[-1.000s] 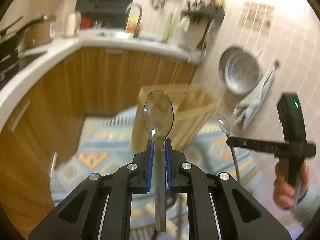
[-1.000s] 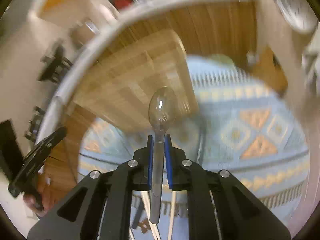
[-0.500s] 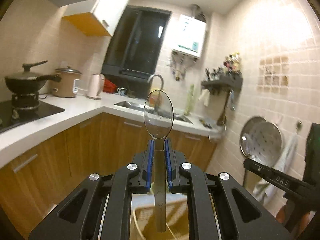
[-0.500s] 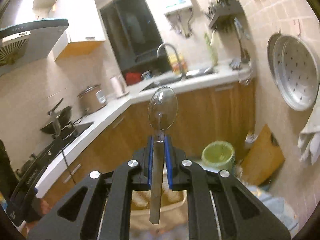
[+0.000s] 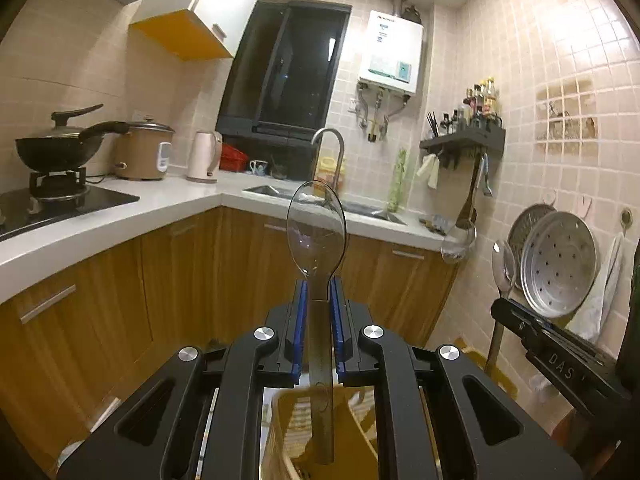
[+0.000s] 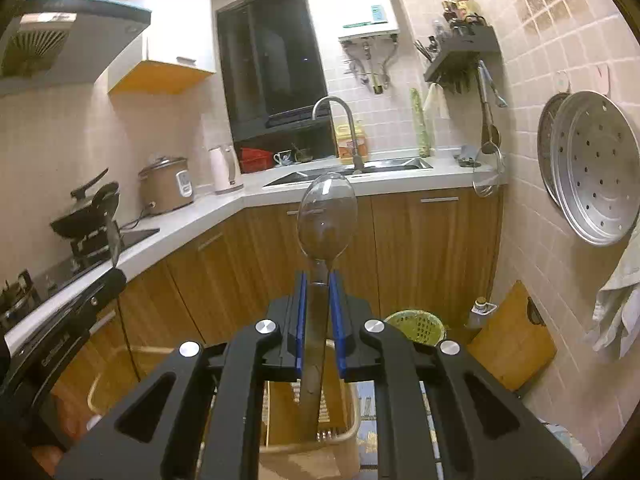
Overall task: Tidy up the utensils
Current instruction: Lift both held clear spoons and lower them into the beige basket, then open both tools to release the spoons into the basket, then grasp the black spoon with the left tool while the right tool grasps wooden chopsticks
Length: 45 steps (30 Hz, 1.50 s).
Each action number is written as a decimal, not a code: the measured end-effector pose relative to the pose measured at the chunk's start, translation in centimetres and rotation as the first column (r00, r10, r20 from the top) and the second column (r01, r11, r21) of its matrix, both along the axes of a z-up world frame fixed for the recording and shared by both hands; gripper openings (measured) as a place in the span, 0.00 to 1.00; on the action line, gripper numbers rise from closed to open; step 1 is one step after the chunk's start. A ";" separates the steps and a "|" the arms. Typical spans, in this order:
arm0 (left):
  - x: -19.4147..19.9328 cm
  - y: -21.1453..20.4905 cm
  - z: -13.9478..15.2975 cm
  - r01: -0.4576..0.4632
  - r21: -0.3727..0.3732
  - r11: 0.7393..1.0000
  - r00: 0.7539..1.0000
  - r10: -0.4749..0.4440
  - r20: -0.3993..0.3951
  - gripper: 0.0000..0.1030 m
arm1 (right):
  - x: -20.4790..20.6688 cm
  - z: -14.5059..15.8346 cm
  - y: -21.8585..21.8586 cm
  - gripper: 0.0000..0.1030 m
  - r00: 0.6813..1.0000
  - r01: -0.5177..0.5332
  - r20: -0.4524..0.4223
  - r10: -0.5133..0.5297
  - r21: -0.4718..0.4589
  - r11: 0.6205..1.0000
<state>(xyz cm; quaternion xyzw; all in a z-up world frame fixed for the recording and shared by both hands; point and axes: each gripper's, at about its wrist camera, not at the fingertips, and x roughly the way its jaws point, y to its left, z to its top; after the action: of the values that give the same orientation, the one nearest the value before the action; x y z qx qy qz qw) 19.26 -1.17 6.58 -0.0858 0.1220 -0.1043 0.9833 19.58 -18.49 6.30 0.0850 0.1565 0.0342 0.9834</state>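
- Left hand-held gripper (image 5: 319,320) is clamped tight on a metal spoon (image 5: 317,232), handle pinched between the blue pads, bowl sticking up and forward, handle end hanging down behind the jaws.
- Right hand-held gripper (image 6: 319,316) is doing the same thing with a second spoon (image 6: 327,216), closed on its handle, bowl up.
- Container-wise: a light wooden bin (image 6: 308,432) sits low on the floor right below both grippers. It's blurry and mostly hidden by the gripper bodies, so I can't tell what's inside.
- There's also a green colander-looking basket (image 6: 416,324) on the floor by the cabinets, with a wooden cutting board (image 6: 516,340) leaning on the tiled wall just beside it.
- The sink (image 6: 356,170) is set into the white tabletop (image 5: 120,216), with a curved faucet (image 5: 334,148) over it.
- On the tabletop's left run: a wok (image 5: 56,148) on the stove, a rice cooker (image 5: 144,152) and a pale kettle (image 5: 204,156).
- Right wall has a perforated steamer tray (image 6: 596,168) hanging, a towel (image 6: 616,312) under it, and a dark shelf (image 5: 464,144) with bottles.
- From the left camera, the other gripper and its spoon poke in at the right edge.
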 end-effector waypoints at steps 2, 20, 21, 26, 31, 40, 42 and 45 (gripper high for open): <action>-0.4 0.1 -0.2 0.017 0.009 1.000 1.000 -0.017 -0.010 0.10 | -0.5 -0.1 0.0 0.10 1.000 -0.023 -0.016 0.023 -0.004 1.000; -8.1 4.9 1.0 0.200 -0.018 0.980 0.955 -0.199 -0.219 0.36 | -8.3 2.9 -3.5 0.48 0.963 -0.120 -0.243 0.113 -0.017 0.993; -8.4 4.9 1.2 0.218 -0.002 0.976 0.942 -0.211 -0.262 0.36 | -8.4 3.0 -3.6 0.48 0.955 -0.129 -0.271 0.120 -0.014 0.992; -8.4 4.4 -0.5 0.324 0.036 0.945 0.825 -0.264 -0.500 0.36 | -8.5 1.8 -2.9 0.48 0.855 -0.215 -0.485 0.185 -0.007 0.977; -8.3 2.2 -6.6 0.439 0.131 0.889 0.683 -0.235 -0.691 0.34 | -7.5 -3.1 -0.8 0.40 0.655 -0.309 -0.706 0.268 0.073 0.948; -7.8 0.7 -12.8 0.522 0.150 0.839 0.547 -0.194 -0.814 0.29 | -8.0 -8.5 2.9 0.34 0.473 -0.382 -0.818 0.327 0.144 0.913; -7.6 0.7 -12.8 0.522 0.154 0.839 0.544 -0.189 -0.817 0.29 | -8.3 -8.7 3.8 0.34 0.456 -0.398 -0.821 0.344 0.158 0.904; -7.5 0.8 -13.0 0.524 0.163 0.836 0.545 -0.182 -0.818 0.26 | -8.8 -9.3 5.5 0.34 0.414 -0.425 -0.829 0.375 0.188 0.885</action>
<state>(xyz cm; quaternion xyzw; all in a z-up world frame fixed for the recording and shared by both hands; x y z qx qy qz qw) 11.72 -0.41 -6.39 0.1025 0.5657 -0.2309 0.7849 10.77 -12.94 -3.03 0.0255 0.6308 0.2175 0.7444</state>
